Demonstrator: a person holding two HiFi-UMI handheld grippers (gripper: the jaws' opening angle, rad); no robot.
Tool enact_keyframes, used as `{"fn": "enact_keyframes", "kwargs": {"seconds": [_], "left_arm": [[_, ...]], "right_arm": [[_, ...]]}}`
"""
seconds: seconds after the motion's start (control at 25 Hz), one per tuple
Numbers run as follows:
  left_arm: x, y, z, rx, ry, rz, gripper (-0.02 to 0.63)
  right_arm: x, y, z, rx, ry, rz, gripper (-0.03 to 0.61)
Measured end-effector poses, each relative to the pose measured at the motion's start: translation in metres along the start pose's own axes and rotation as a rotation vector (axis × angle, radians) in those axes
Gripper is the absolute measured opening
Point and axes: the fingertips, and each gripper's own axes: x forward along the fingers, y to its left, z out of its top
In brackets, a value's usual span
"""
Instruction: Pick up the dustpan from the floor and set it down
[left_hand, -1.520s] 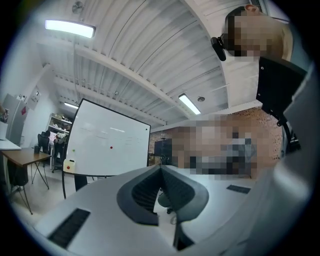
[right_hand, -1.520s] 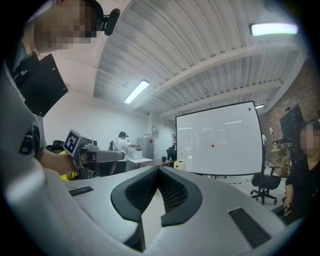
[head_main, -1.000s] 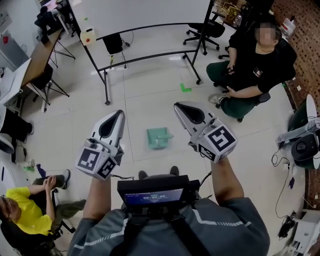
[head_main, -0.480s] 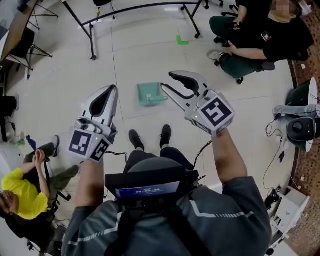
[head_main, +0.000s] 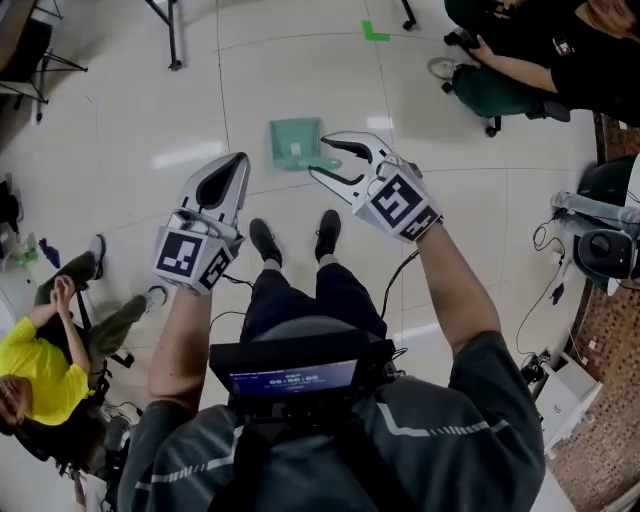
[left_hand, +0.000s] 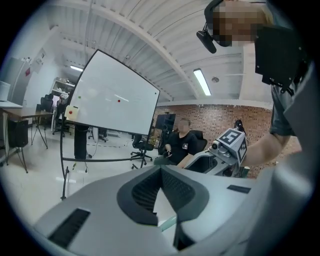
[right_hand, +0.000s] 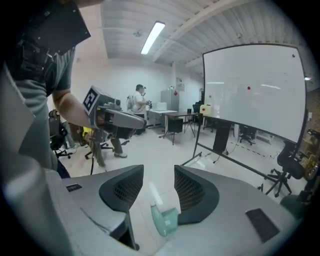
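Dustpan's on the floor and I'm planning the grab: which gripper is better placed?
Right, probably. On the right gripper the jaws have just been opening, nothing between them, aimed at the dustpan. The left gripper is shut and off to the side.

One dustpan (head_main: 296, 143), two grippers (head_main: 238, 160) (head_main: 322, 157), two seated people (head_main: 530, 70) (head_main: 40, 365)

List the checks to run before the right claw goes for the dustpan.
1. Right claw open: ok; it has just been opening, nothing inside it yet.
2. Dustpan lined up with the gap: ok in the right gripper view.
3. Claw low enough to grip it: cannot tell.
4. Left claw clear of the dustpan: ok; shut, empty.
5. Shoes clear of the dustpan: ok.
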Motion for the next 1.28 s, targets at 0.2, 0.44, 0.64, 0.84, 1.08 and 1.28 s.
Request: {"fn": "enact_keyframes", "kwargs": {"seconds": [0.2, 0.44, 0.64, 0.84, 1.08, 1.28], "left_arm": [[0.03, 0.034, -0.071, -0.029, 0.043, 0.003, 0.029], [0.066, 0.061, -0.14, -0.064, 0.115, 0.011, 0.029], [0.09, 0.069, -0.194, -0.074, 0.164, 0.005, 0.029], [0.103, 0.068, -0.218, -0.094, 0.178, 0.008, 0.029], [0.101, 0.074, -0.231, -0.102, 0.198, 0.012, 0.029], [0.084, 0.079, -0.216, -0.085, 0.181, 0.023, 0.029]], "right_arm": [[0.058, -0.01, -0.083, -0.016, 0.104, 0.054, 0.213], [0.112, -0.016, -0.178, -0.062, 0.234, 0.134, 0.241], [0.147, -0.017, -0.238, -0.162, 0.319, 0.163, 0.241], [0.166, -0.021, -0.268, -0.194, 0.354, 0.162, 0.238], [0.179, -0.022, -0.274, -0.24, 0.34, 0.162, 0.155], [0.181, -0.012, -0.256, -0.281, 0.259, 0.192, 0.146]]}}
